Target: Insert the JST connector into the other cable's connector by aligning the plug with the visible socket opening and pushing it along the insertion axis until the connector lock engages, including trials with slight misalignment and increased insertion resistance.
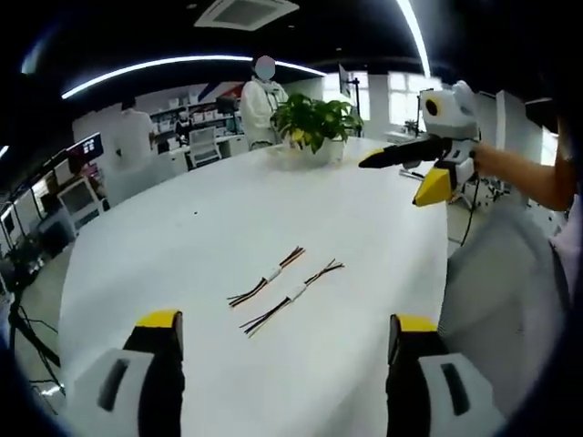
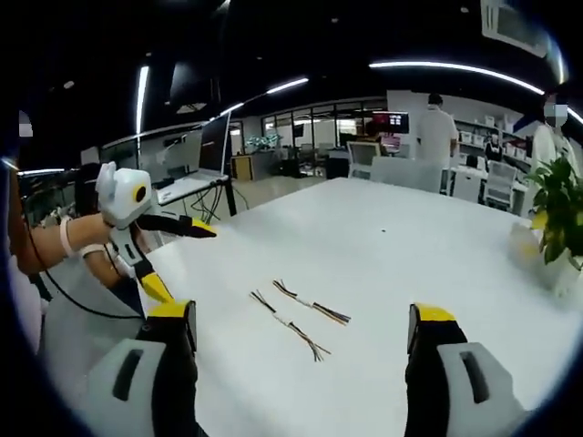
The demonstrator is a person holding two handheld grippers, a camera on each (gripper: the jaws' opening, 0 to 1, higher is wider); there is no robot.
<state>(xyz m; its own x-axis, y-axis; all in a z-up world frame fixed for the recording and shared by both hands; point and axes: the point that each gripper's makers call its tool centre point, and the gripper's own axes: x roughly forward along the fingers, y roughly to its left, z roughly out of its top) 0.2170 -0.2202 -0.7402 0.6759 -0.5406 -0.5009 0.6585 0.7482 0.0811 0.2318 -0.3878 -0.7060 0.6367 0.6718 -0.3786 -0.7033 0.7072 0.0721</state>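
Left gripper view: a large white oval table [image 1: 273,209] is seen, with a leafy green potted plant [image 1: 316,123] at its far end. The left gripper [image 1: 286,330] and right gripper [image 2: 301,326] are held above the near edge, jaws wide apart and empty. Two thin multicoloured wire cables with white connectors [image 1: 266,278] [image 1: 293,296] lie side by side mid-table, untouched.

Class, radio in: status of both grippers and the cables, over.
Left gripper open, right gripper open, both above the table. Two cables lying side by side, untouched. Nothing in the way.
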